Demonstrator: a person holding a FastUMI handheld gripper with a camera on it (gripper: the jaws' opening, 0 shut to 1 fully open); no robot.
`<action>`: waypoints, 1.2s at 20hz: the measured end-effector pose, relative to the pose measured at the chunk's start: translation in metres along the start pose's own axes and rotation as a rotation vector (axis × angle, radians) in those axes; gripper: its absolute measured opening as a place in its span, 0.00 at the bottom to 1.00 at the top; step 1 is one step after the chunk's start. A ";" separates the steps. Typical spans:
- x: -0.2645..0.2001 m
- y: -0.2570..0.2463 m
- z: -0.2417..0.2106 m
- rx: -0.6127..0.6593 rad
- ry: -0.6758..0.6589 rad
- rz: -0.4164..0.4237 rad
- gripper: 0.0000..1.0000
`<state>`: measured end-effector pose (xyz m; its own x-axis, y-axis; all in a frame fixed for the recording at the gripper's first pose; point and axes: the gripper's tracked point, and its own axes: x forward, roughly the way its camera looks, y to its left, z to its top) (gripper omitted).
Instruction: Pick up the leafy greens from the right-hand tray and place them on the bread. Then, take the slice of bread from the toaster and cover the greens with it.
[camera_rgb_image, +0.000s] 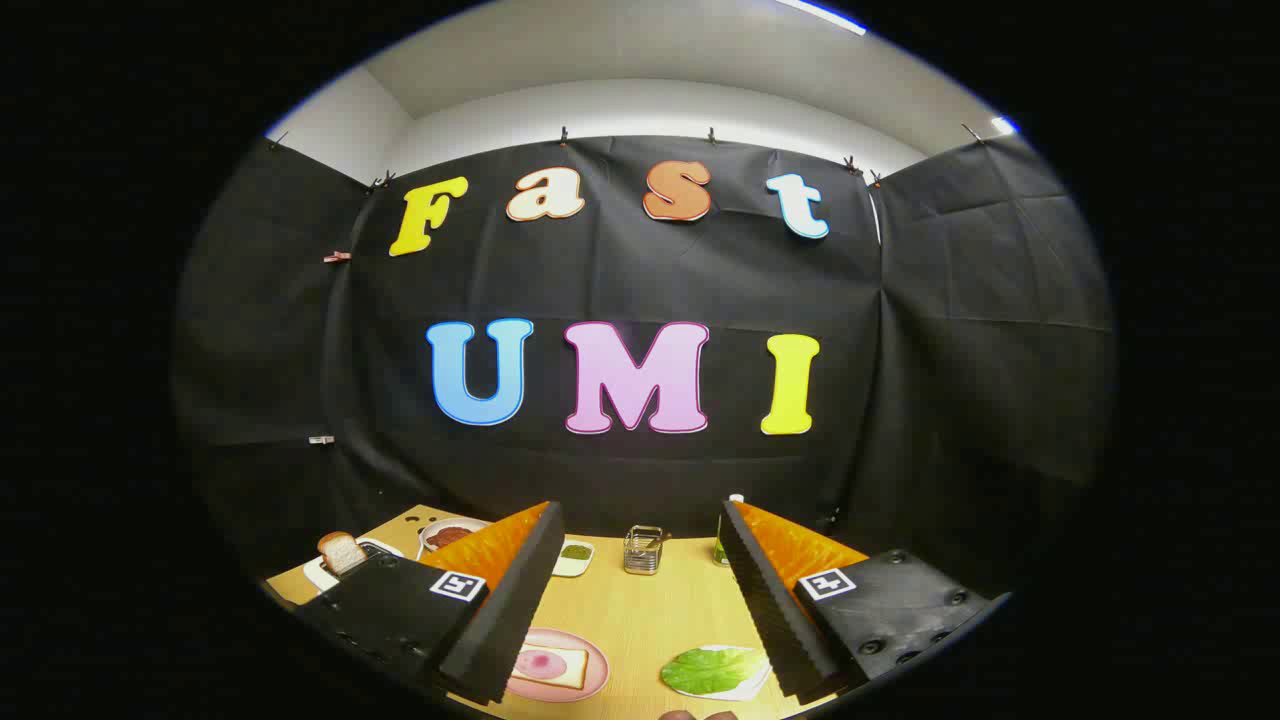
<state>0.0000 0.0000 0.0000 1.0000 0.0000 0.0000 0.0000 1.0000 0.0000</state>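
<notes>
The claw (640, 600) is held released, fingers wide apart above the wooden surface (650, 610), nothing gripped. Leafy greens (712, 669) are seen on a white tray at 5 o'clock between the fingers. Bread (550, 665) on a pink plate (592, 680) lies at 7 o'clock. The toaster (335, 570) with its slice (341, 550) is noted at 9 o'clock, beyond the left finger.

Flat green leafy greens (712, 669) on a white tray (745, 686), lying low between the two fingers, at about 5 o'clock. One slice of bread (551, 666) flat on a pink plate (590, 680) at about 7 o'clock. Another slice (342, 551) upright in the white toaster (322, 574), far off at 9 o'clock.
</notes>
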 end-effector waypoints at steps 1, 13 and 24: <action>0.000 -0.001 0.000 -0.003 -0.001 0.003 0.97; 0.004 -0.014 -0.017 0.002 0.009 0.002 0.97; 0.014 -0.022 -0.051 0.005 0.095 0.017 0.97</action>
<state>0.0143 -0.0217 -0.0506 0.9953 0.0177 -0.0953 -0.0171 0.9998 0.0062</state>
